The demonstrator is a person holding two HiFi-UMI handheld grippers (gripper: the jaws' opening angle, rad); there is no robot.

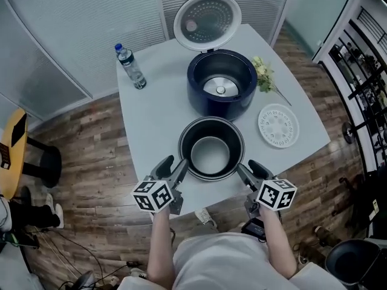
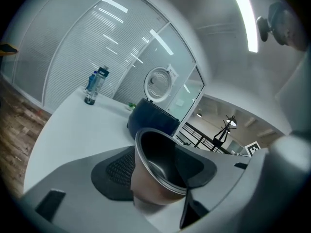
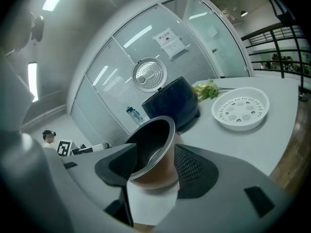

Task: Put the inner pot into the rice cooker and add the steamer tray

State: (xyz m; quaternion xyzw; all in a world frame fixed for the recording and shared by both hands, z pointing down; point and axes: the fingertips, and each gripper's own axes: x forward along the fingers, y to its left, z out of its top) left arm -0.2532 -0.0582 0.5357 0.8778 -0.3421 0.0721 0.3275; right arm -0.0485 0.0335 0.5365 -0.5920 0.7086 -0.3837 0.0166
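The dark inner pot (image 1: 210,154) is over the front of the white table (image 1: 157,113), with both grippers holding it by the rim. My left gripper (image 1: 181,165) is shut on the pot's left rim (image 2: 158,171). My right gripper (image 1: 244,168) is shut on its right rim (image 3: 153,154). Whether the pot rests on the table or is lifted, I cannot tell. Behind it the dark blue rice cooker (image 1: 222,83) stands with its lid (image 1: 207,22) up and its cavity showing. The white perforated steamer tray (image 1: 278,125) (image 3: 241,108) lies flat to the cooker's right.
A water bottle (image 1: 130,66) stands at the table's far left corner. A small bunch of flowers (image 1: 263,74) lies right of the cooker. A chair (image 1: 13,144) is on the wooden floor at left, and a black bin (image 1: 354,261) at lower right.
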